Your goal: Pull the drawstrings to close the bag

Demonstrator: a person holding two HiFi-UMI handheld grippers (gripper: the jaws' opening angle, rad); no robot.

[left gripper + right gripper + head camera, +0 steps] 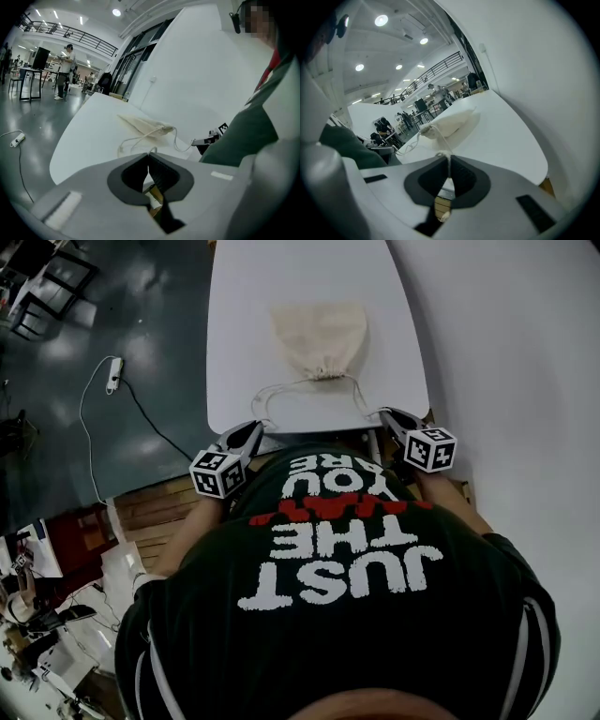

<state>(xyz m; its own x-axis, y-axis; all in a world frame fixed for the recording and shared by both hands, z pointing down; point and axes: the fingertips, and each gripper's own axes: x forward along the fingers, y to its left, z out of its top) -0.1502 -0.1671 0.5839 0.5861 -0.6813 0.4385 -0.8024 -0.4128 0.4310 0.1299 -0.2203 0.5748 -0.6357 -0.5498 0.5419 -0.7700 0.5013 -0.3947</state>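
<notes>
A cream drawstring bag (319, 334) lies flat on the white table (244, 296), its neck (325, 371) gathered tight and facing the near edge. One drawstring (265, 395) curves left to my left gripper (254, 429), which is shut on its end at the table's near edge. The other drawstring (362, 393) runs right to my right gripper (385, 414), likewise shut on it. In the left gripper view the cord (140, 138) leads from the bag (143, 124) into the closed left gripper (150, 155). In the right gripper view the cord (443, 140) enters the closed right gripper (449, 159) from the bag (452, 122).
The person's black printed shirt (347, 568) fills the near side, right against the table's edge. A power strip (112, 374) with its cable lies on the dark floor at left, wooden boards (155, 507) beside it. A white wall (516, 352) runs along the table's right side.
</notes>
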